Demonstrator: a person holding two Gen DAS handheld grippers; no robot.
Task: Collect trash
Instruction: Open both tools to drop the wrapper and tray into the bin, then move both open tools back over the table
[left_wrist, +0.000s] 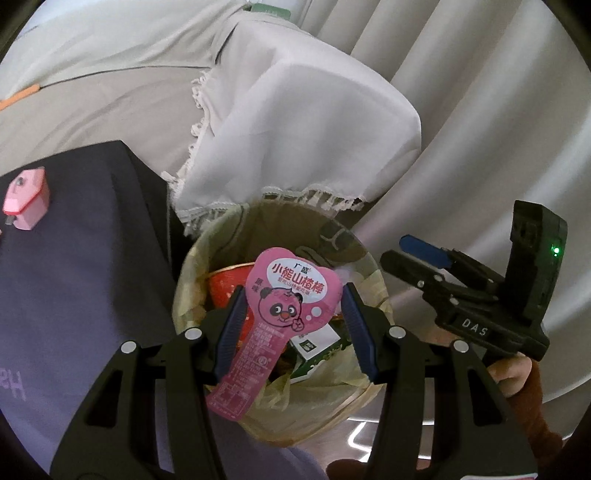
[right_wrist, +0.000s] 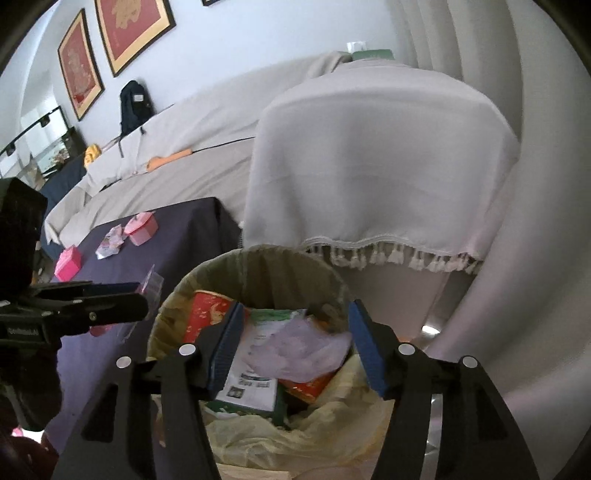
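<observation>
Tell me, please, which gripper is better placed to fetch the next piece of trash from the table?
Left, probably: the dark table lies on its side, and the left gripper stands open, pink wrapper between its fingers over the bin.

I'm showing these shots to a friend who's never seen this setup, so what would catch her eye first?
Probably the bright pink panda wrapper hanging between the fingers of the open left claw, right above the lined trash bin. Next, the bin's contents under the open right claw: a red carton and a green and white box. Pink boxes on the dark tablecloth to the left also stand out.
</observation>
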